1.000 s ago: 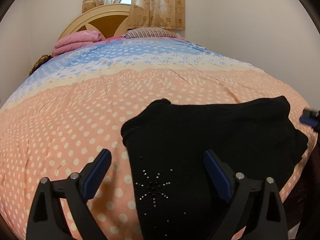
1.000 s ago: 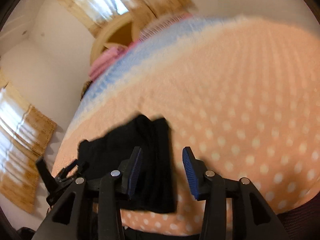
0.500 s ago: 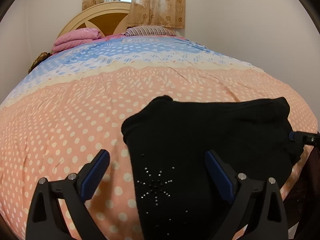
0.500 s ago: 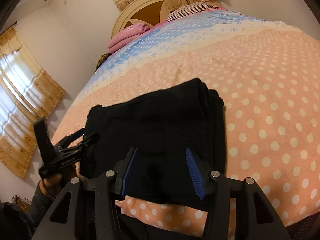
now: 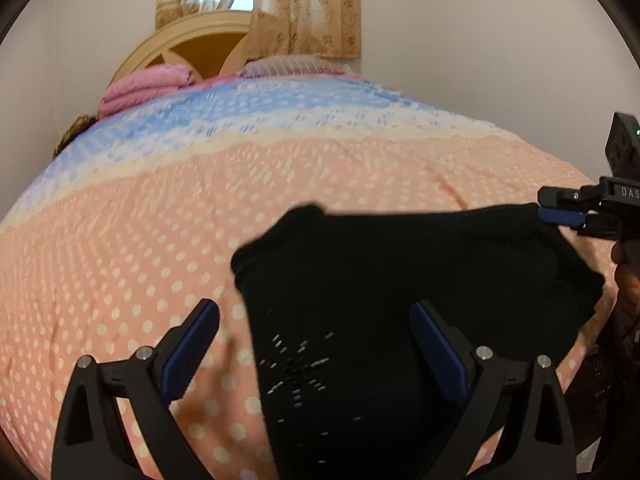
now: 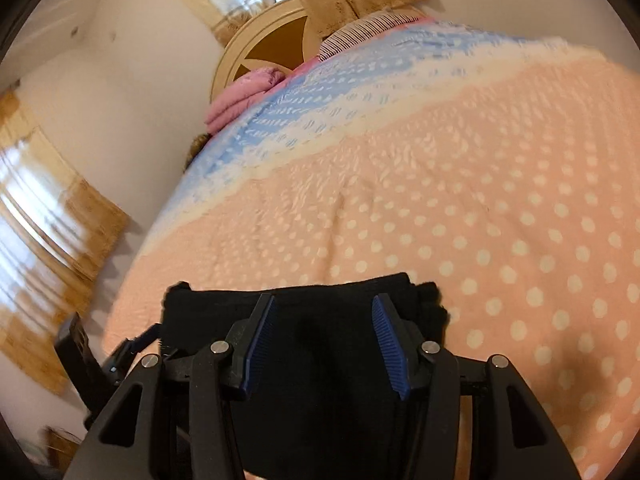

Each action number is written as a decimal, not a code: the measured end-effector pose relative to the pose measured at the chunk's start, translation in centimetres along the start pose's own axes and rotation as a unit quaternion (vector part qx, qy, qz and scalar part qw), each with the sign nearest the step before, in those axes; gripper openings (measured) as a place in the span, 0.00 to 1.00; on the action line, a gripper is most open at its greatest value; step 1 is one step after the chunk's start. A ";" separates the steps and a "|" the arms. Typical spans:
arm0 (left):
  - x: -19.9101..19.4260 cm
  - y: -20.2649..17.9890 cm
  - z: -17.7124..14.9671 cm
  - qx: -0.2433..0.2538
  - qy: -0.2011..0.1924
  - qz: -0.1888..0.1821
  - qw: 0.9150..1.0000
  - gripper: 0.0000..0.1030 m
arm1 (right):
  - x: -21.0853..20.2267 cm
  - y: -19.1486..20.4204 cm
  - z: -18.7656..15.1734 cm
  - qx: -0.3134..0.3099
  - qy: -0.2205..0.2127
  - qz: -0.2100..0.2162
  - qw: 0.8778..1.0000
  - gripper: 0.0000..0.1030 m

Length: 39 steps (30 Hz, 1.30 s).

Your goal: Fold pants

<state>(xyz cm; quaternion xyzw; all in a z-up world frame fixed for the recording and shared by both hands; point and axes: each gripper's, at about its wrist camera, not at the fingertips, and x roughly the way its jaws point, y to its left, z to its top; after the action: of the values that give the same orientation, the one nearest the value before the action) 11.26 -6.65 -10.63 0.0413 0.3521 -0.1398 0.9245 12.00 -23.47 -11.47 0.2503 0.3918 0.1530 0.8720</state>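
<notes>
Left wrist view: black pants (image 5: 380, 280), already folded into a compact bundle, lie on the near edge of a bed with a peach polka-dot bedspread (image 5: 140, 240). A small starburst of silver studs (image 5: 296, 364) shows on the fabric directly between the fingers. The left gripper (image 5: 314, 344) is spread wide, its blue pads straddling the near end of the bundle with nothing pinched; whether the pads touch the cloth cannot be told. The bundle's long axis runs from these fingers away to the right, toward the other tool.

There, at the far right, the right gripper (image 5: 560, 216) meets the bundle's upper right corner edge-on, so its opening cannot be read from this side. The right wrist view settles that: the right gripper (image 6: 324, 340) has its pads parted, with dark cloth lying between and beneath them, not clamped. From that tool the pants (image 6: 304, 312) stretch leftward to the left gripper (image 6: 132, 344), seen small at the far end.

Each tool is nearest its own end, so a further fold would likely bring one end over the other. Beyond lie pink folded blankets (image 5: 144, 88), a headboard (image 5: 188, 44) and curtains (image 5: 256, 4).
</notes>
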 end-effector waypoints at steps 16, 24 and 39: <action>4.6 -14.2 6.1 0.161 0.031 -0.114 0.980 1.00 | -4.7 -0.9 -8.4 -0.026 0.039 -0.032 0.998 0.30; 4.6 -15.1 5.7 0.155 0.038 -0.134 0.978 1.00 | -4.2 -0.6 -9.2 -0.068 0.045 -0.070 0.994 0.12; 1.0 -9.7 4.7 0.143 0.004 -0.086 0.986 1.00 | -4.0 -2.1 -9.6 -0.077 0.051 -0.066 0.994 0.12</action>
<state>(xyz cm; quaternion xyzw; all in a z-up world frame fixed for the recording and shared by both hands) 12.17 -16.96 -7.54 0.1428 0.3344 -0.2677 0.8922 2.27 -24.03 -15.66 0.1481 0.4380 0.1377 0.8759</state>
